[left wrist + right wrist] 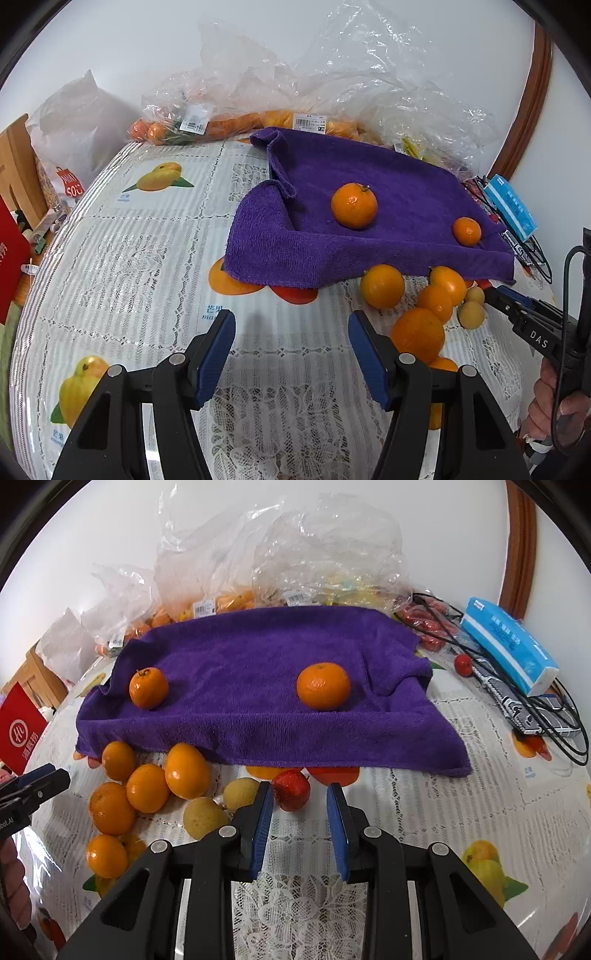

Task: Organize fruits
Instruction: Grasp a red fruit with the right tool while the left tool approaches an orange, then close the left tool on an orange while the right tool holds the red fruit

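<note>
Two round oranges [323,686] sit on the purple terry towel [258,701]; the other oranges [147,788] wait on the table [443,812]. Both hand-held grippers, left [291,354] and right [300,827], are empty, jaws apart.

1. The left gripper [291,332] hangs over the patterned tablecloth [147,251], jaws apart with nothing between them.
2. 2 oranges [354,205] sit on the purple towel [388,177].
3. A cluster of oranges [382,286] lies just beside the right pad.
4. The right gripper [496,295] reaches toward 2 small tan fruits [471,314].
</note>
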Demonstrator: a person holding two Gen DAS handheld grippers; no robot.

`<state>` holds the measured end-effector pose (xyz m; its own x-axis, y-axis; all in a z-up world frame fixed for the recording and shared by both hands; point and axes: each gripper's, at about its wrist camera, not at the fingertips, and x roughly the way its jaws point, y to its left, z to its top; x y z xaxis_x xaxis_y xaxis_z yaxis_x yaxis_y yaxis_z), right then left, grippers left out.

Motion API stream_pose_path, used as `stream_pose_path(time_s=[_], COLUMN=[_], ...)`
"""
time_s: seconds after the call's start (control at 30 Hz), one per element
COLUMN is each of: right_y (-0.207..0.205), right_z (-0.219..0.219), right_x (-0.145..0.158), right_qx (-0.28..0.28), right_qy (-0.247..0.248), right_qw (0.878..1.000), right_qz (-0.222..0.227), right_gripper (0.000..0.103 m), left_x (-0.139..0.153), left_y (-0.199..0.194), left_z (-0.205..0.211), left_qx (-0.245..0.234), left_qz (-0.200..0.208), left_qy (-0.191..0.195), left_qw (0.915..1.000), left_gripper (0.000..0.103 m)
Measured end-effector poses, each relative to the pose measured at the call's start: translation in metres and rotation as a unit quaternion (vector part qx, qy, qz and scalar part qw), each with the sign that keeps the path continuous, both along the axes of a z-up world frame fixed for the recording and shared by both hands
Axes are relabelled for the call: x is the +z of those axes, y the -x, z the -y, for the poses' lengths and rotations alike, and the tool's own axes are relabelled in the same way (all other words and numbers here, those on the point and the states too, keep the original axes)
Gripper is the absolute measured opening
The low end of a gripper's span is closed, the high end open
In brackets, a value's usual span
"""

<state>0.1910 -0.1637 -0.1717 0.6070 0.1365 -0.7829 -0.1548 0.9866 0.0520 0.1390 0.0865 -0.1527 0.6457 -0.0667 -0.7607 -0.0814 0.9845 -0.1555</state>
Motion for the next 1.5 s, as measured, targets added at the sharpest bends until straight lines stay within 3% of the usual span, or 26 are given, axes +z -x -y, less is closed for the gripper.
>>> stream_pose_path(time_s=[0.43, 0.5, 0.77, 1.13, 1.33, 1.5], right_y=[-0.016, -0.016, -0.012, -0.011, -0.011, -0.012], right_z=[-0.002, -0.003, 0.013, 0.024, 0.024, 0.020], right_x=[-0.014, -0.014, -0.014, -0.015, -0.015, -0.015], right_qx=[0.004, 0.006, -0.001, -0.005, -0.002, 0.002], right_qy=[0.006, 0.010, -0.006, -0.015, -0.010, 0.003], right_qw=[1.000, 1.000, 1.000, 1.000, 1.000, 1.000], right_qz=[-0.006, -0.002, 0.002, 0.003, 0.003, 0.003], right_gripper=[0.030, 0.026, 0.026, 0.026, 0.027, 0.029], left_x=[-0.005, -0.005, -0.002, -0.004, -0.013, -0.015], left_y=[-0.009, -0.009, -0.014, -0.041, -0.053, -0.055], left_z=[0.007, 0.009, 0.022, 0.053, 0.067, 0.073], left_qx=[-0.008, -0.012, -0.035, -0.049, -0.047, -0.045], left_qz=[-0.007, -0.004, 0.008, -0.012, -0.035, -0.028], left_qy=[0.007, 0.017, 0.037, 0.044, 0.039, 0.027], left_qw=[0.9999, 0.9998, 0.9987, 0.9977, 0.9975, 0.9982], left_gripper=[0.062, 0.062, 0.062, 0.059, 0.047, 0.040])
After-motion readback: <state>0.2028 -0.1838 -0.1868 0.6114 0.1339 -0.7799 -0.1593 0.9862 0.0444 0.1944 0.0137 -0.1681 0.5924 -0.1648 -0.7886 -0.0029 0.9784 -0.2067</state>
